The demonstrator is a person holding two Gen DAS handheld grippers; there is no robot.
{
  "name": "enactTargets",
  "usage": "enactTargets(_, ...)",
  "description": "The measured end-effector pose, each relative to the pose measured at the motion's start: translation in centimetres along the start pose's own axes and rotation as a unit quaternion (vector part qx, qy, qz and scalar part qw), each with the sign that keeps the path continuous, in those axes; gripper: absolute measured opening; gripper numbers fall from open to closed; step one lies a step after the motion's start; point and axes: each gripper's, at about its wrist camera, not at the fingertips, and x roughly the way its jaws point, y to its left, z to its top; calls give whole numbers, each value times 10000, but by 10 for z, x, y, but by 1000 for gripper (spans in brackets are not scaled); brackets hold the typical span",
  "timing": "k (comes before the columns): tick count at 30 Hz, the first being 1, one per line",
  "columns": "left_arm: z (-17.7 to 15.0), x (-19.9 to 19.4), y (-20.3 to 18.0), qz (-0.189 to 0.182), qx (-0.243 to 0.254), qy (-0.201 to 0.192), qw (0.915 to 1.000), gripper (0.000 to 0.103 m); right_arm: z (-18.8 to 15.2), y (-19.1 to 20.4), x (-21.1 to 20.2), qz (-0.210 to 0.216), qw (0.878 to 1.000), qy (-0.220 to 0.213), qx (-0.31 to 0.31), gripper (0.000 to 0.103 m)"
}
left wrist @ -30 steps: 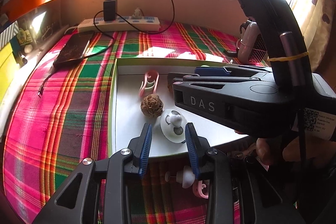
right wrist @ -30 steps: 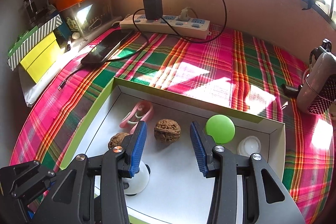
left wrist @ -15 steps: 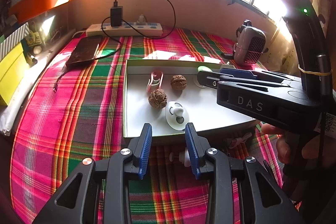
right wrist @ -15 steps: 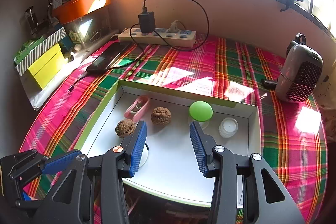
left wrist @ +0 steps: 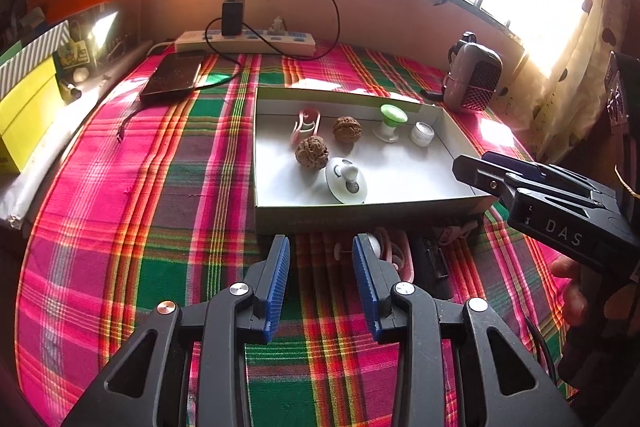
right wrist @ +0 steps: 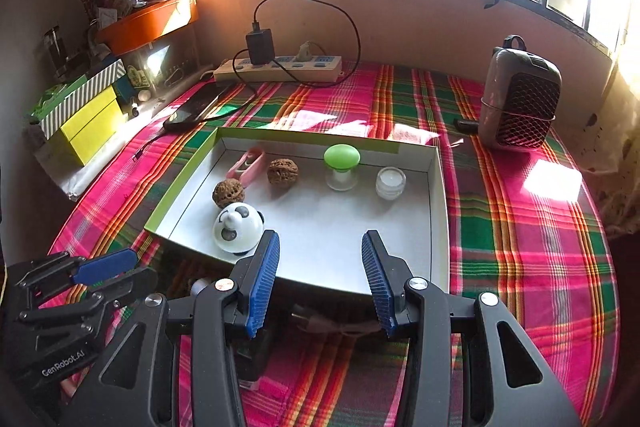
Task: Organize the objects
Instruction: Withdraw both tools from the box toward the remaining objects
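Observation:
A shallow white box with a green rim (left wrist: 360,205) (right wrist: 184,183) sits on the plaid cloth. In it lie a pink clip (left wrist: 305,123) (right wrist: 248,165), two walnuts (left wrist: 312,153) (left wrist: 347,129) (right wrist: 228,193) (right wrist: 283,171), a panda-faced white knob (left wrist: 346,181) (right wrist: 238,227), a green-capped piece (left wrist: 392,121) (right wrist: 341,165) and a small clear jar (left wrist: 422,133) (right wrist: 390,182). My left gripper (left wrist: 320,261) is open and empty, just in front of the box. My right gripper (right wrist: 320,267) is open and empty over the box's near edge. Small pink and white items (left wrist: 386,251) lie in front of the box.
A power strip with a charger (left wrist: 244,41) (right wrist: 280,67) lies at the back wall. A dark phone (left wrist: 172,77) (right wrist: 196,109) lies at the back left. A small grey heater (left wrist: 474,77) (right wrist: 518,97) stands at the back right. Yellow boxes (right wrist: 86,121) stand on the left.
Both grippers have pulled back from the box toward the near side of the table. Both stay open and empty. The items in the box have not moved.

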Motion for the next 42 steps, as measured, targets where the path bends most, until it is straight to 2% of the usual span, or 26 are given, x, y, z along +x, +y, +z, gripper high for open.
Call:
enactTargets(13, -13, 2, 3, -165, -33, 137, 9998, 31, -47, 18, -10, 133, 9996, 246, 20, 44)
enactTargets(27, -18, 5, 13, -344, 86, 295, 9989, 31, -66, 39, -2, 131, 9986, 505, 119, 45)
enactTargets(29, -18, 6, 15, -360, 129, 330, 9987, 31, -66, 44, 1, 74, 9986, 522, 76, 47)
enactTargets(30, -17, 7, 15, -372, 146, 335, 9986, 31, -67, 45, 3, 37, 9984, 552, 69, 54)
enactTargets(31, -16, 7, 16, -386, 156, 342, 9985, 31, -67, 47, 4, 6, 9983, 575, 56, 55)
enactTargets(35, -13, 11, 16, -509, 218, 416, 9976, 31, -67, 47, 8, -97, 9981, 611, 83, 55)
enactTargets(39, -9, 14, 14, -640, 264, 464, 9965, 31, -68, 45, 11, -477, 9966, 677, 15, 55)
enactTargets(42, -5, 16, 12, -760, 302, 473, 9955, 31, -69, 38, 14, -566, 9956, 742, 95, 55)
